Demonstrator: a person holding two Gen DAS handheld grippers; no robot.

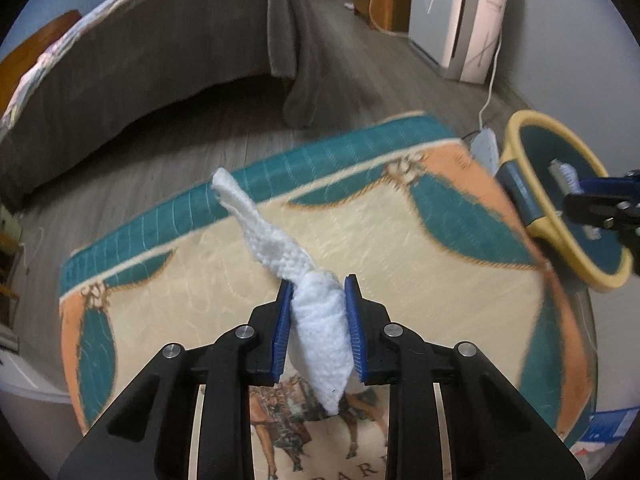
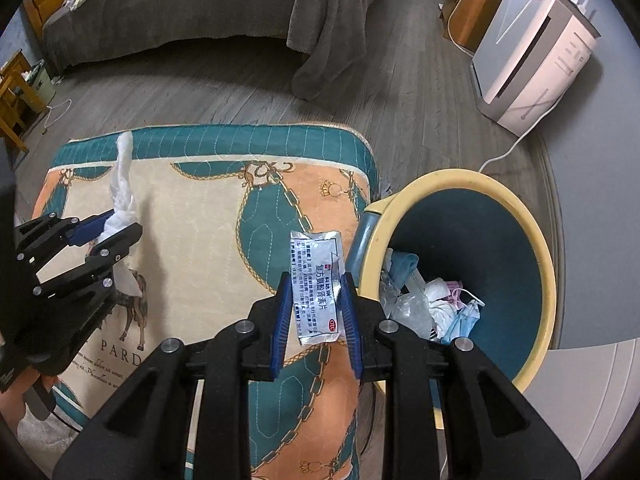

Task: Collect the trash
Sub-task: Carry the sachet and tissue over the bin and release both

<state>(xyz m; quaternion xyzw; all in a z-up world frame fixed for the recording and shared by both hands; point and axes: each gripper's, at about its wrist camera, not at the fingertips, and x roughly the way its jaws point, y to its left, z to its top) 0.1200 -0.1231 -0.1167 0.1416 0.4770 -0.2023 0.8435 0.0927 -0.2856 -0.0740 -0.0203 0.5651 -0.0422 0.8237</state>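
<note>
Two pieces of trash are in your grip at once, so you are at the carry-and-drop step. Your left claw (image 1: 318,312) is clamped on a twisted white paper towel (image 1: 276,248) whose long tail trails over the quilted mat (image 1: 400,220). Your right claw (image 2: 316,312) is pinched on a silver medicine sachet (image 2: 318,284) just beside the yellow-rimmed bin (image 2: 520,216). Next, I judge, swing each over the bin's mouth and release.
</note>
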